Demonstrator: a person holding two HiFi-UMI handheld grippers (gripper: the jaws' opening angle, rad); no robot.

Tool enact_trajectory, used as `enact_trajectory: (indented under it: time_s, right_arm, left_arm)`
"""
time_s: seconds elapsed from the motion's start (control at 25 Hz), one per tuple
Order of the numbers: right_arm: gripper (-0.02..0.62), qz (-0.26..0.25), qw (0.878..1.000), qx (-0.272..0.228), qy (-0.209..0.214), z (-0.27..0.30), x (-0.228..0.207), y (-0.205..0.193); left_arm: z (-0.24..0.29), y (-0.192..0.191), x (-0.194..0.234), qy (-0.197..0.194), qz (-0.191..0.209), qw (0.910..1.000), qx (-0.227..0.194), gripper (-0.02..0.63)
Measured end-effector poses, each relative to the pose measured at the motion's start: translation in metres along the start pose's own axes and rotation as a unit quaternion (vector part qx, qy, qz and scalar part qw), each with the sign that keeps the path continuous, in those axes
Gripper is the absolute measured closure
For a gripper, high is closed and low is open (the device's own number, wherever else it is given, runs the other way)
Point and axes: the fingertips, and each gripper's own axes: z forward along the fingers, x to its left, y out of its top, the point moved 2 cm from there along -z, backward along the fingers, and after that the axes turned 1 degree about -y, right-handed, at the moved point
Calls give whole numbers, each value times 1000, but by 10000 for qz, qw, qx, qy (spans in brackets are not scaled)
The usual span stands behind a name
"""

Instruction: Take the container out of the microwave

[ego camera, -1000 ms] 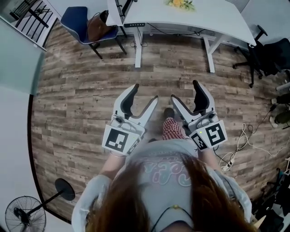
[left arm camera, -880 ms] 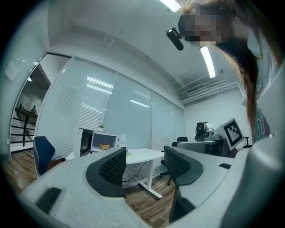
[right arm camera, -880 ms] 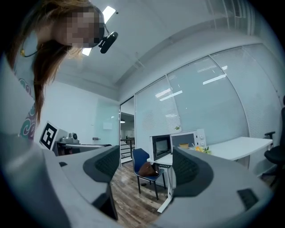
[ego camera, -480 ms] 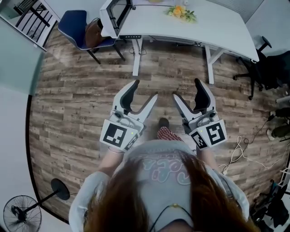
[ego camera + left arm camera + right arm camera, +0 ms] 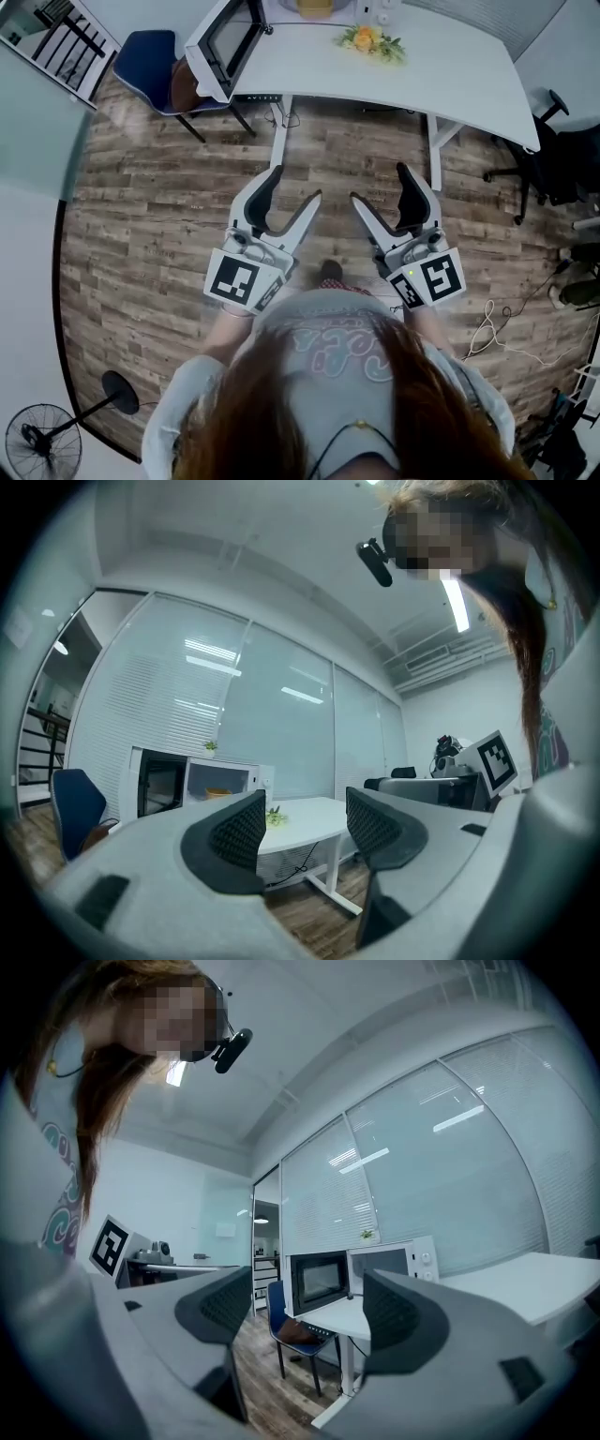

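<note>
Approach stage, container not yet reached
Left hand-held gripper [image 5: 296, 186] and right hand-held gripper [image 5: 381, 184]: jaws apart, empty, over the floor. Container [image 5: 217, 793] sits inside the microwave [image 5: 234, 778] on the tabletop [image 5: 422, 47], upper left of head view. Risk: clipping the open door [image 5: 222, 39] when reaching in.

Both grippers are held out in front of the body, side by side and level — left gripper [image 5: 295, 192] and right gripper [image 5: 380, 188] each with jaws wide apart, nothing between them.
</note>
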Motion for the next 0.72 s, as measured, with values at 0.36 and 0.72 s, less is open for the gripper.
enact_trajectory:
  time_s: [0.36, 0.72]
  right_arm:
    - [238, 40, 9996, 183, 213, 27, -38, -13]
    - [238, 114, 9991, 261, 303, 43, -31, -23]
  left_arm:
    - [36, -10, 13, 264, -48, 9996, -3, 367]
    - [31, -17, 26, 262, -127, 9996, 48, 367]
